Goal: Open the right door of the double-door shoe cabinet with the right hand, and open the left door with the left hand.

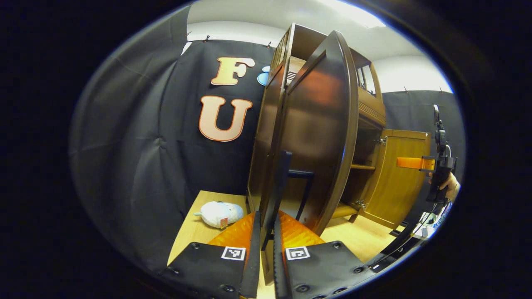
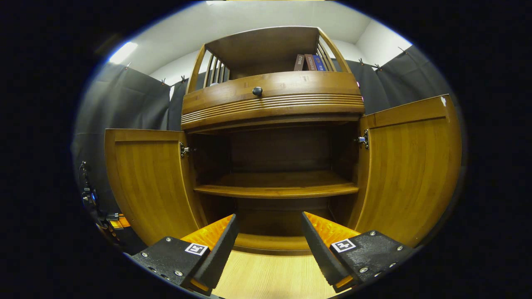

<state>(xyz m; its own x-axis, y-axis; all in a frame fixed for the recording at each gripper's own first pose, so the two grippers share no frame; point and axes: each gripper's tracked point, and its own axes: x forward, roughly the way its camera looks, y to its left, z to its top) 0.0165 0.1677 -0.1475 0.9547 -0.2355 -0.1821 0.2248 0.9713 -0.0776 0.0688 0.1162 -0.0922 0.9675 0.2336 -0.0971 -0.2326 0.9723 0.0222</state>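
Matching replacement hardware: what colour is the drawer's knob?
Black; the knob shows best in the right gripper view.

A pale wooden tabletop [image 1: 195, 232] carries everything here. The dark wooden shoe cabinet [image 2: 270, 99] stands directly on it, both doors swung open. In the left gripper view a small white plush toy [image 1: 219, 214] lies on the tabletop just beside the cabinet's outer side, near the black cloth wall. Bare boards run in front of the cabinet.

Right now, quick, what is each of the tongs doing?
Left tongs: closed on the black handle of the left door.
Right tongs: open, holding nothing, facing the open shoe cabinet.
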